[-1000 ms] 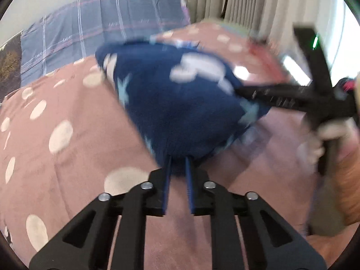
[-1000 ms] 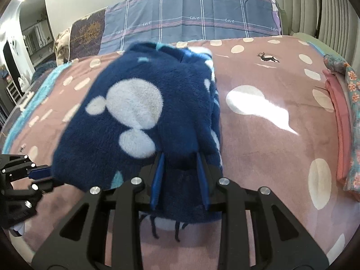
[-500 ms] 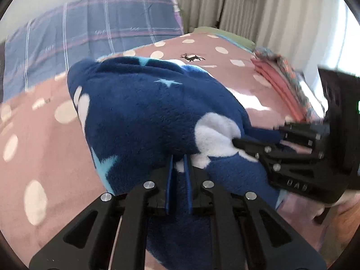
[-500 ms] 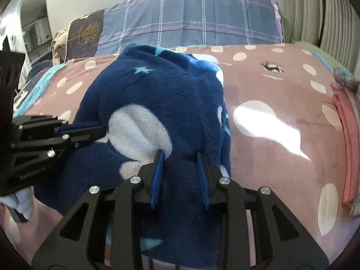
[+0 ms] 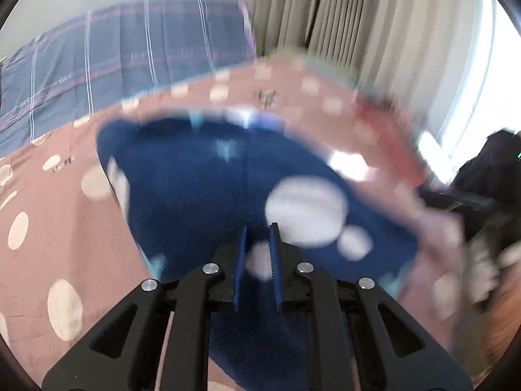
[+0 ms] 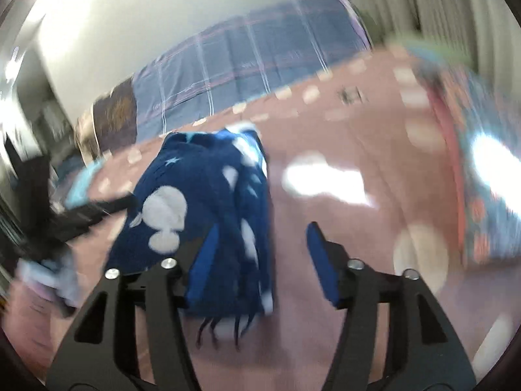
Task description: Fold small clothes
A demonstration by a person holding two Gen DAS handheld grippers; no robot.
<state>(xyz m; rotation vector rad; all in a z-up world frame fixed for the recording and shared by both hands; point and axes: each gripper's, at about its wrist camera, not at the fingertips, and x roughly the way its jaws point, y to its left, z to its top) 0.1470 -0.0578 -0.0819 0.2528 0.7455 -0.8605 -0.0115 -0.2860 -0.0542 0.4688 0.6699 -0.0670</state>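
1. Left gripper [image 5: 257, 254]: my jaws sit narrow with fleece between the blue pads. I read that as pinched on the garment [image 5: 202, 195], but blur stops me confirming contact. Judgement: I'm holding this edge so the fold can't spring apart.
2. Right gripper [image 6: 260, 254]: jaws wide, nothing clamped. The left pad sits against the garment's [image 6: 202, 215] side; the right pad is over bare bedspread. Reads as let go, likely because that side is laid where I want it.
3. Garment: navy fleece with white blobs and pale stars, bunched in layers on the bed [image 6: 358, 228], drawstrings trailing off its near end. Looks folded over at least once, not yet flat or squared.
4. Further right on the bed: a stack [image 6: 482, 202] in red and floral cloth, well apart from the garment. Probably the finished pile.
5. Far end: plaid cloth [image 5: 130, 58] against the wall, curtains [image 5: 342, 26] on the right. Both views are motion-blurred, so edges are approximate.
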